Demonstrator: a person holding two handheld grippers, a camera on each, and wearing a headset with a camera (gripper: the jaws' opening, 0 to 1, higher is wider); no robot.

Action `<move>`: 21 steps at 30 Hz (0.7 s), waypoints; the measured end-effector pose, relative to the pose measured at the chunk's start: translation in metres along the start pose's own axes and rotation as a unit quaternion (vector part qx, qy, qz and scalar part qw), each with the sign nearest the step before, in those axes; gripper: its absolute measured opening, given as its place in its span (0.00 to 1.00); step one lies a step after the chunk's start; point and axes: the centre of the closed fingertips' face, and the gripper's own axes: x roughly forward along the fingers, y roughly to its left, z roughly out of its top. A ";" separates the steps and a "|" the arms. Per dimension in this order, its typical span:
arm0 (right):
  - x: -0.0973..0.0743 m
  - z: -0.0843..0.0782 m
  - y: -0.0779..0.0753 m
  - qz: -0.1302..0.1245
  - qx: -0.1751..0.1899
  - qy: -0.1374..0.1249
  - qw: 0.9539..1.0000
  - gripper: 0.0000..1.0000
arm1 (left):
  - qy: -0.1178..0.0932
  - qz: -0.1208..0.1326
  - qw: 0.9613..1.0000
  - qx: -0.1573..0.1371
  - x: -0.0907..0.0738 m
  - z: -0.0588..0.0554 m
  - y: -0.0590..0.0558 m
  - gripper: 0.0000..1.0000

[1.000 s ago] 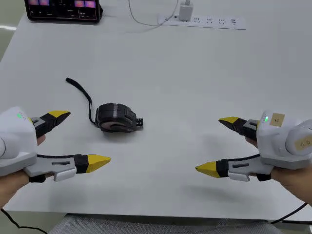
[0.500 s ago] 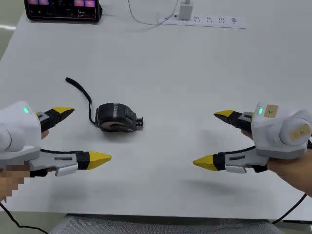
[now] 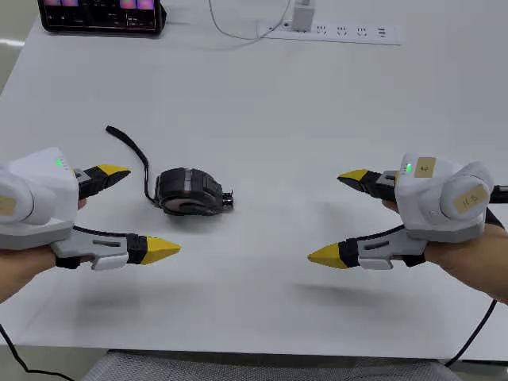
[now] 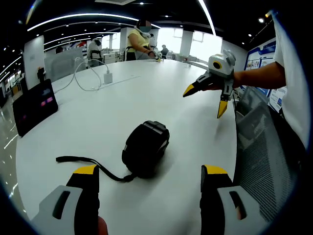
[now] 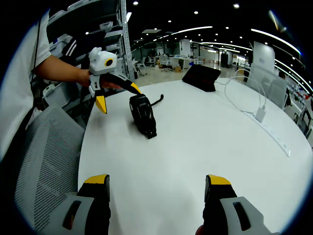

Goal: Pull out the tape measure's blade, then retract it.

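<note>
A black tape measure point(image 3: 189, 192) lies on the white table point(image 3: 278, 119), its blade tip pointing right and its black wrist strap point(image 3: 131, 151) trailing up-left. It also lies straight ahead of the left jaws as the tape measure point(image 4: 145, 147), and further off as the tape measure point(image 5: 143, 115). My left gripper point(image 3: 141, 210) stands open just left of it, not touching. My right gripper point(image 3: 340, 216) is open too, well to the right with bare table between. Each gripper appears in the other's view: right gripper point(image 4: 208, 93), left gripper point(image 5: 111, 88).
A dark tablet point(image 3: 101, 16) stands at the far left edge. A white power strip point(image 3: 333, 33) with a plugged charger and cable point(image 3: 238, 28) lies along the far edge. A mesh chair point(image 3: 238, 367) sits below the near table edge.
Both grippers have drifted slightly inward and forward toward the tape measure. The tape measure has not moved.
</note>
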 end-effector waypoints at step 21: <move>0.019 0.011 -0.002 0.033 -0.039 0.021 0.998 0.77 | 0.068 -0.038 0.995 0.066 0.024 -0.005 0.011 0.68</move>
